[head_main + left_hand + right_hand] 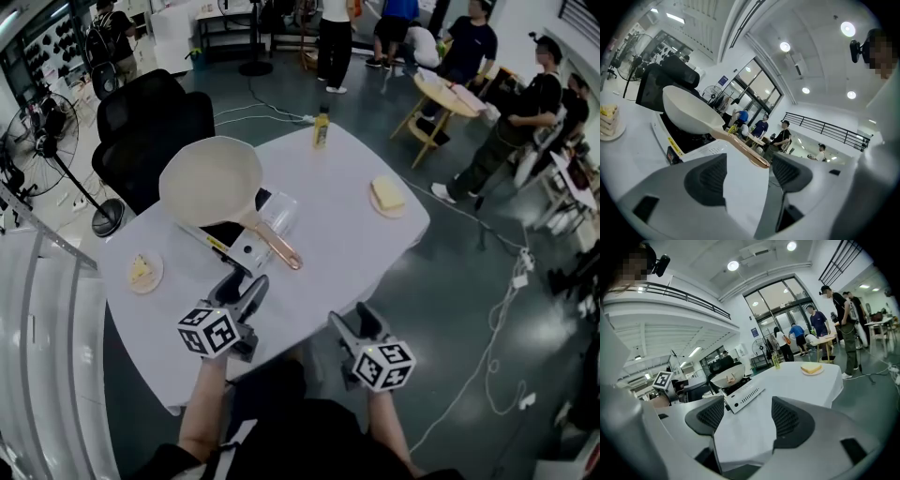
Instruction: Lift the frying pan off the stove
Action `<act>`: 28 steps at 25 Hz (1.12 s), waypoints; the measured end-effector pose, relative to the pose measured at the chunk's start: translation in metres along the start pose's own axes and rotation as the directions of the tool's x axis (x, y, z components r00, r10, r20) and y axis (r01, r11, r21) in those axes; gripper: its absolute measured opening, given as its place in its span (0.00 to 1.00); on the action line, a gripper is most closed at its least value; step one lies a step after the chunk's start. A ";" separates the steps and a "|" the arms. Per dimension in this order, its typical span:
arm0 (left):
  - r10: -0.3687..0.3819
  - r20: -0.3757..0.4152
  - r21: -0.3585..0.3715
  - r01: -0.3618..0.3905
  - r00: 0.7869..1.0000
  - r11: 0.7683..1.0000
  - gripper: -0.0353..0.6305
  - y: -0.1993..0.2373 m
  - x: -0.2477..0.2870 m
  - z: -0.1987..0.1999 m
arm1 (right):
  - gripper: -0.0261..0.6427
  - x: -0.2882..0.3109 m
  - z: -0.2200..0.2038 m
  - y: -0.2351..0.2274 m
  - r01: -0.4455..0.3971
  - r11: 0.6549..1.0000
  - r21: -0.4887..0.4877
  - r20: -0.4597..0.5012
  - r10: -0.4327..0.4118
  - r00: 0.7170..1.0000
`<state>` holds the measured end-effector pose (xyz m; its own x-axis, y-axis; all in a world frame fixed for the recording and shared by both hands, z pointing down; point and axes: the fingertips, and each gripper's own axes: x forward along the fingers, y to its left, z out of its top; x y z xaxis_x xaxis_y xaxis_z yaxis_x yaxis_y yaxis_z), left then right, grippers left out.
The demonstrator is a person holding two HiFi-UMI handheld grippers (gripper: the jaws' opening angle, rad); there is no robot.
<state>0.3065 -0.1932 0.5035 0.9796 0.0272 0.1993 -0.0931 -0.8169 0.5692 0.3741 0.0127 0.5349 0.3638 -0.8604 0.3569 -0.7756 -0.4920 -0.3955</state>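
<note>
In the head view, a cream frying pan [211, 180] sits on a small stove [242, 247] near the middle of a table [337, 253] with a white cloth, its copper handle [278, 246] pointing toward the person. The left gripper [246, 289] hangs just short of the handle's end, and the right gripper [354, 326] is over the table's near edge, well apart from the pan. A yellow bottle [322, 127] stands at the far edge, and a plate [387, 197] with bread lies to the right. In the left gripper view, the left gripper's jaws are spread with nothing clamped; the handle's end reaches toward the gap from just ahead, and the pan rests on the stove's dark top. In the right gripper view, the right gripper's jaws are also spread and empty, over bare cloth, with the stove and pan farther off to the left.
</note>
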 end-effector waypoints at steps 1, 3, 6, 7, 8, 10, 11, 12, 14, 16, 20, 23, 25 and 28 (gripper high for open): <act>0.006 0.004 -0.005 -0.006 1.000 1.000 0.49 0.004 0.006 0.005 | 0.50 0.007 0.005 -0.003 -0.006 1.000 -0.005 -0.007 0.006 1.000; 0.019 0.013 -0.016 -0.019 1.000 1.000 0.49 0.013 0.015 0.013 | 0.50 0.022 0.013 -0.007 -0.020 1.000 -0.016 -0.026 0.020 0.999; 0.031 0.028 -0.054 -0.029 0.999 0.998 0.49 0.026 0.025 0.021 | 0.50 0.045 0.023 -0.015 -0.043 0.999 -0.022 -0.046 0.042 0.998; 0.031 0.036 -0.080 -0.028 0.999 0.996 0.49 0.031 0.028 0.023 | 0.50 0.053 0.027 -0.018 -0.051 0.998 -0.022 -0.052 0.050 0.997; 0.032 0.045 -0.108 -0.027 0.998 0.994 0.49 0.035 0.030 0.025 | 0.50 0.060 0.031 -0.020 -0.059 0.998 -0.022 -0.060 0.058 0.997; 0.045 0.062 -0.151 -0.036 0.997 0.988 0.49 0.043 0.034 0.028 | 0.50 0.074 0.038 -0.026 -0.076 0.997 -0.020 -0.080 0.074 0.994; 0.055 0.069 -0.164 -0.043 0.996 0.986 0.49 0.047 0.035 0.029 | 0.50 0.082 0.041 -0.030 -0.084 0.996 -0.018 -0.090 0.082 0.993; 0.064 0.074 -0.174 -0.050 0.995 0.984 0.49 0.051 0.037 0.030 | 0.50 0.090 0.044 -0.034 -0.091 0.996 -0.014 -0.095 0.089 0.991; 0.075 0.086 -0.193 -0.057 0.993 0.979 0.49 0.057 0.041 0.031 | 0.50 0.104 0.053 -0.040 -0.106 0.994 -0.005 -0.098 0.105 0.990; 0.085 0.098 -0.219 -0.062 0.992 0.974 0.49 0.062 0.042 0.031 | 0.50 0.115 0.062 -0.042 -0.131 0.991 0.006 -0.100 0.131 0.986; 0.106 0.124 -0.281 -0.068 0.987 0.957 0.49 0.069 0.037 0.030 | 0.50 0.134 0.078 -0.029 -0.224 0.971 0.089 -0.088 0.232 0.969; 0.122 0.143 -0.319 -0.071 0.982 0.945 0.49 0.071 0.030 0.029 | 0.50 0.142 0.091 -0.013 -0.292 0.948 0.123 -0.094 0.304 0.948; 0.133 0.161 -0.346 -0.071 0.978 0.936 0.49 0.074 0.026 0.031 | 0.50 0.149 0.094 -0.007 -0.323 0.937 0.133 -0.110 0.338 0.935; 0.152 0.202 -0.392 -0.062 0.968 0.918 0.49 0.076 0.023 0.040 | 0.50 0.162 0.099 0.004 -0.384 0.911 0.147 -0.140 0.404 0.904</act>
<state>0.3294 -0.2776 0.5196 0.9697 -0.2136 0.1183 -0.2162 -0.5260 0.8225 0.4816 -0.1420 0.5075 -0.0569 -0.9578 0.2818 -0.7710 -0.1371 -0.6219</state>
